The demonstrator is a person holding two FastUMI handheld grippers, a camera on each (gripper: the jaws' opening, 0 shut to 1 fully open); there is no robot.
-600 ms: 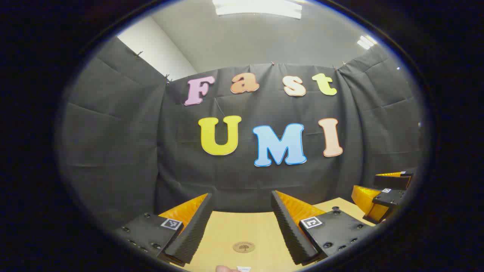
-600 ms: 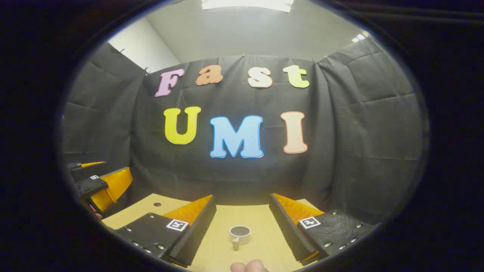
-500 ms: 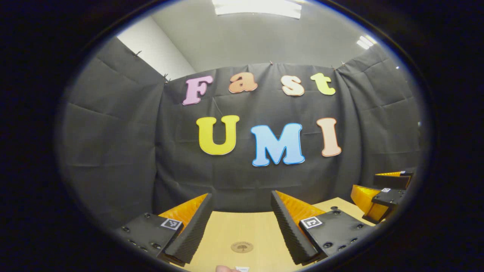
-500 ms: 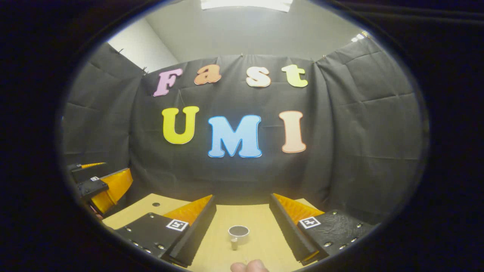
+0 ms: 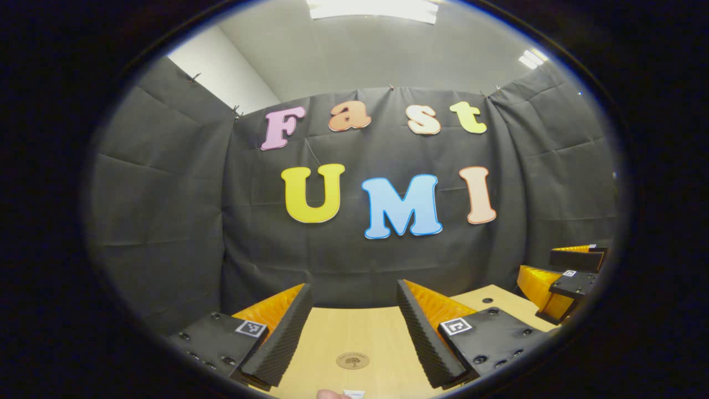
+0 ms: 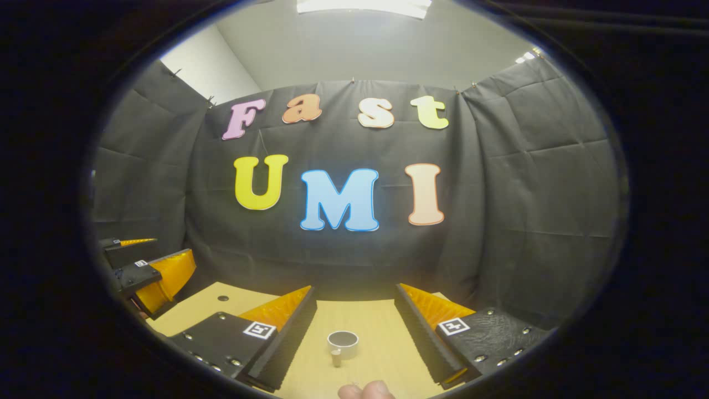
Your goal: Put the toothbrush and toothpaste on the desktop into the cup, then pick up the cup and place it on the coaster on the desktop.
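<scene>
Left gripper view: my left gripper (image 5: pixel 353 332) hangs above the desktop (image 5: pixel 354 338) with its jaws spread wide and nothing between them. In the gap, near the desktop's near edge, lies the round coaster (image 5: pixel 353 361), with bare wood on every side of it. At the very bottom a fingertip (image 5: pixel 328 394) and a small white scrap beside it just show. Far right, past the desktop's right edge, my right gripper (image 5: pixel 559 282) hangs apart from everything.

Right gripper view: far left, my left gripper (image 6: pixel 147 271) hangs over the desktop's left edge. My right gripper (image 6: pixel 354 332) is likewise wide open and holds nothing. Between its fingers stands the cup (image 6: pixel 342 344), upright, handle toward me, clear of both fingers, with open wood reaching back to the far edge at the black cloth wall (image 6: pixel 498 221). I cannot make out the toothbrush or toothpaste.
</scene>
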